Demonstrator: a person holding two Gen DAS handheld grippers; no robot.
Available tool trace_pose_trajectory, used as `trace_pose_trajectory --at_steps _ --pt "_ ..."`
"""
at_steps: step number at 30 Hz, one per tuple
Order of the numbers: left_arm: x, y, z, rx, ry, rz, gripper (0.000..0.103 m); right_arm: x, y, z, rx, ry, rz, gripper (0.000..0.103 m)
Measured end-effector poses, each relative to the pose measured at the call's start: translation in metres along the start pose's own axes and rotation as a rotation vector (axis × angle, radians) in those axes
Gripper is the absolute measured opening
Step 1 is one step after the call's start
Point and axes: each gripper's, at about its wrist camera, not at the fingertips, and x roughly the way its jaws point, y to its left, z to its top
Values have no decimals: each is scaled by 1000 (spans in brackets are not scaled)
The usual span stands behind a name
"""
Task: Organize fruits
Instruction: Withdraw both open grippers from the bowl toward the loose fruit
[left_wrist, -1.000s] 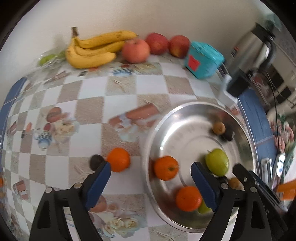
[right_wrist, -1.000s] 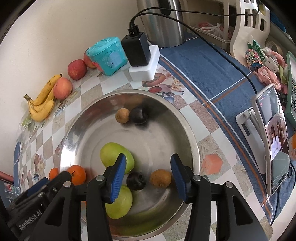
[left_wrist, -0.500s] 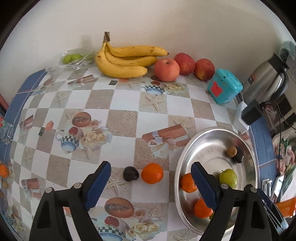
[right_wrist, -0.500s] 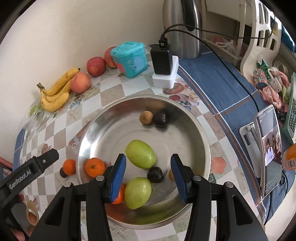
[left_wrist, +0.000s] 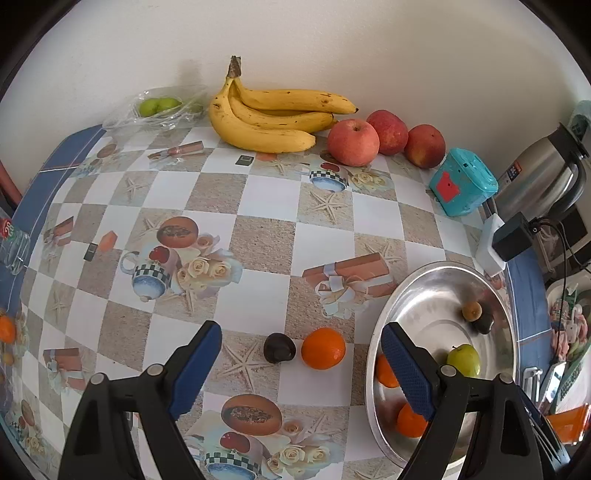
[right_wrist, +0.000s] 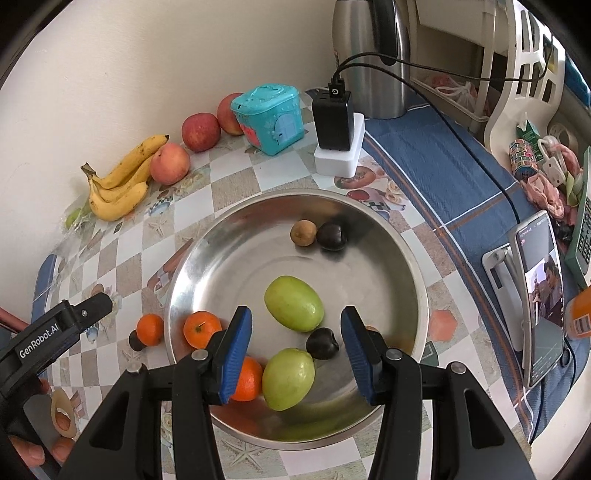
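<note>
A steel bowl (right_wrist: 207, 258) (left_wrist: 424, 288) holds two green fruits (right_wrist: 294, 308), two oranges (right_wrist: 201, 328), two dark plums (right_wrist: 322, 343) and a brown fruit (right_wrist: 303, 232). An orange (left_wrist: 323, 348) and a dark plum (left_wrist: 279, 348) lie on the checked tablecloth just left of the bowl. My left gripper (left_wrist: 301, 373) is open and empty, raised above them. My right gripper (right_wrist: 297, 350) is open and empty, above the bowl's near side. Bananas (left_wrist: 269, 118) and three red apples (left_wrist: 352, 142) lie by the wall.
A teal toy box (left_wrist: 461, 182), a steel kettle (left_wrist: 543, 177) and a black charger on a white block (right_wrist: 334, 133) stand behind the bowl. A phone on a stand (right_wrist: 539, 295) is at the right. A bag with green fruit (left_wrist: 159, 107) lies left of the bananas.
Both grippers have pulled up and back from the bowl, so more of the table shows. The left one has swung left toward the loose orange and plum. Both stay open.
</note>
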Motion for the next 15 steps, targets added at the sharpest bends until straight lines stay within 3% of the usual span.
trace_pose_trajectory --at_steps 4,7,9,13,15 --pt "2 1 0 -1 5 8 91 0 2 0 -4 3 1 52" --pt "3 1 -1 -4 6 12 103 1 3 -1 -6 6 -1 53" --pt "3 1 -1 -4 -3 28 103 2 4 -1 -9 10 -5 66" --pt "4 3 -2 6 -6 57 103 2 7 0 -23 8 -16 68" --pt "5 5 -2 0 3 56 103 2 8 0 -31 6 -15 76"
